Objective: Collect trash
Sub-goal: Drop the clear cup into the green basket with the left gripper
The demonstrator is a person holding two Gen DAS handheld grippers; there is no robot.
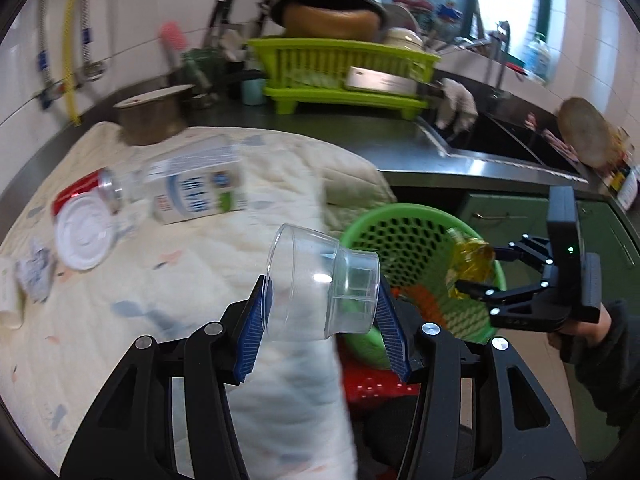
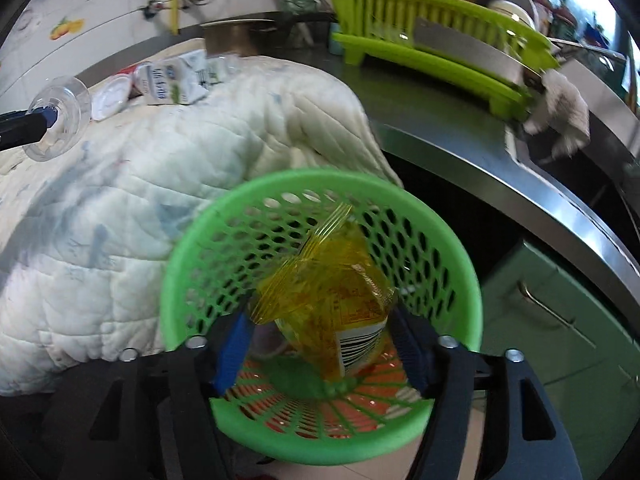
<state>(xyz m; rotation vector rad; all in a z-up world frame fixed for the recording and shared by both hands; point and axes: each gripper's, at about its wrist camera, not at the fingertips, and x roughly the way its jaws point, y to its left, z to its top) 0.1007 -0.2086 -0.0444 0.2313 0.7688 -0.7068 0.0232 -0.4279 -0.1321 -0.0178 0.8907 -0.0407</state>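
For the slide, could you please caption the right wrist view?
Right gripper, open, lets a crumpled yellow wrapper drop into the green mesh basket beside the quilted cloth.

A barcode showed on the yellow wrapper (image 2: 340, 312); the print on the carton (image 1: 196, 188) was too blurred to read.

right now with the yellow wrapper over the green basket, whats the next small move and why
Probably let the yellow wrapper drop and draw the right gripper back. The wrapper sits over the mouth of the green basket, and the blue fingers stand apart from it on both sides. That would clear the way for the clear plastic cup held by the left gripper.
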